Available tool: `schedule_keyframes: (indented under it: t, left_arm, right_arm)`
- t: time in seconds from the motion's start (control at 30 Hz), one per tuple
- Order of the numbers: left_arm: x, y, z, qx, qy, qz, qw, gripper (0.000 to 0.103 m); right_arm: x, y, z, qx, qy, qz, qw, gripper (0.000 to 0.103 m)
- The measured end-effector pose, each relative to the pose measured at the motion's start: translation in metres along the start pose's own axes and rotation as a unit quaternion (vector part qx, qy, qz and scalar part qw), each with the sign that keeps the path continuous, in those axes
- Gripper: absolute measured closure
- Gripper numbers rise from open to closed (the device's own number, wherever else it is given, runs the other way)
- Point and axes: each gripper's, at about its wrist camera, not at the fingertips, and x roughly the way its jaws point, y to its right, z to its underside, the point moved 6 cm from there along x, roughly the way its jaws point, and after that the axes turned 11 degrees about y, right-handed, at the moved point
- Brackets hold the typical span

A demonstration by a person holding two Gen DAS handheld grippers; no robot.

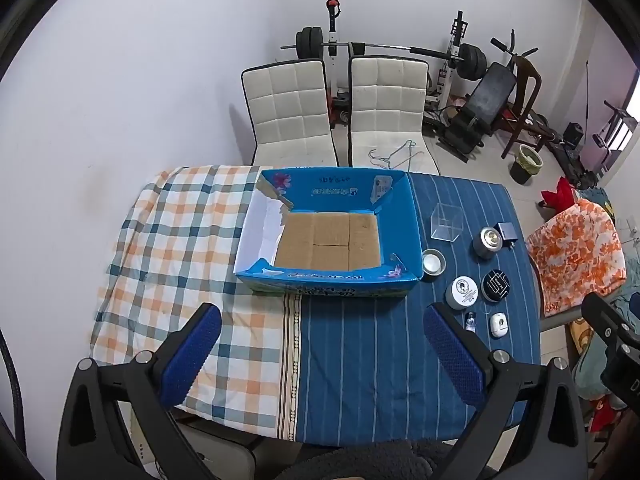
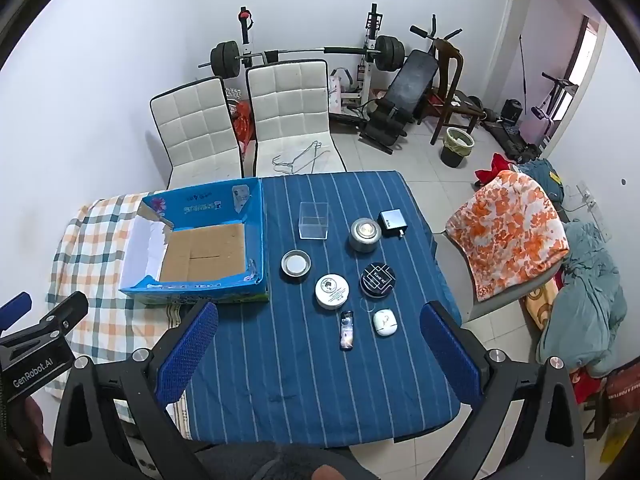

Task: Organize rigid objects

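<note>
**Nothing boxed yet: the right tongs sit nearest the cluster**

Clearly, you are at the start. The blue box (image 2: 192,256) sits empty near the middle of the desk (image 2: 320,392), straddling the seam between the checked cloth and the blue striped cloth, its brown cardboard floor bare.

Both of your tools are released and hold nothing. The left tongs (image 1: 320,360) hang spread over the desk's near edge, aimed at the box. The right tongs (image 2: 316,360) are spread wide too, over the near edge on the striped side.

All the small items lie on the striped cloth, right of the box. From near to far: a slim dark case (image 2: 346,330) and a white pebble-shaped case (image 2: 385,322); a white round tin (image 2: 331,291) and a black round tin (image 2: 377,279); an open metal dish (image 2: 295,265) just beside the box's right wall; then a clear plastic cube (image 2: 313,220), a silver canister (image 2: 364,234) and a small grey adapter (image 2: 392,223) toward the far edge.

The relation that matters: the slim dark case lies straight ahead of your right tongs, nearly centred between the fingers, its long axis running near-to-far. Your right hand looks the nearer one, so closing across the case's narrow width would suit. The box then lies to the left of that pick.
</note>
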Motion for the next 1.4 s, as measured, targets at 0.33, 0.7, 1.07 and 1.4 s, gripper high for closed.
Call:
schedule_keyframes:
  t: [0.33, 0.7, 1.07, 1.4]
  left_arm:
    - [0.002, 0.004, 0.001, -0.001, -0.001, -0.001, 1.0, 0.0]
    - [0.0, 0.007, 0.001, -0.004, 0.003, -0.001, 1.0, 0.0]
    - [-0.001, 0.0, -0.007, -0.011, 0.009, -0.003, 0.9999, 0.0]
    - [-0.002, -0.005, -0.007, -0.013, 0.01, -0.002, 0.9999, 0.0]
  right_arm:
    - [0.005, -0.002, -0.004, 0.001, 0.001, 0.002, 1.0, 0.0]
    - [0.012, -0.005, -0.002, -0.006, -0.004, -0.004, 1.0, 0.0]
    - [0.008, -0.007, -0.006, -0.007, 0.007, -0.005, 1.0, 0.0]
    - [0.004, -0.014, -0.008, -0.007, 0.011, -0.009, 1.0, 0.0]
